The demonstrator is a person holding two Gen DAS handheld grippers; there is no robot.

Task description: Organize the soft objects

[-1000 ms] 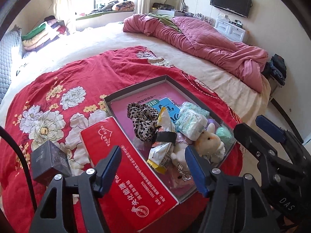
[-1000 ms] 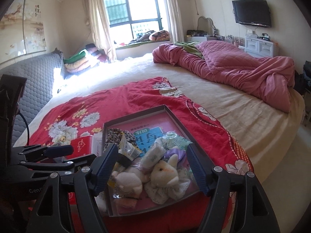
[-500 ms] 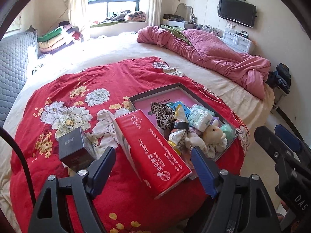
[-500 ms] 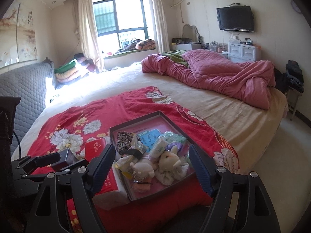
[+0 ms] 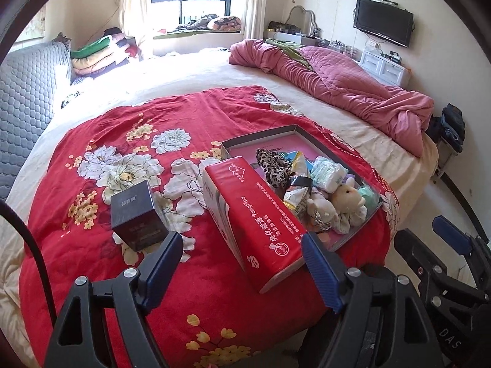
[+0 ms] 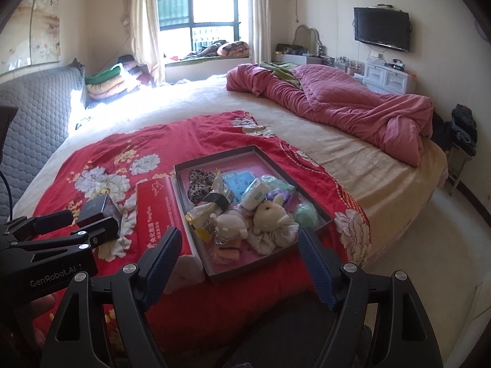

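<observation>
A bedroom: a wide bed [image 6: 383, 165] with a red floral cloth [image 5: 147, 141] spread at its near end.

On the cloth sits a shallow tray [image 6: 214, 156] heaped with soft things: a leopard-print cloth [image 6: 198, 181], a plush toy [image 6: 271, 213], a tissue pack [image 6: 254, 193] and a green ball [image 6: 305, 214]. A red pack [image 5: 260, 211] lies just beside the tray's left edge, and a dark box [image 5: 135, 211] stands further left. The left gripper [image 5: 242, 260] and right gripper [image 6: 237, 254] both hover short of the bed; their jaws have just been opening and stand wide apart with nothing between them.
</observation>
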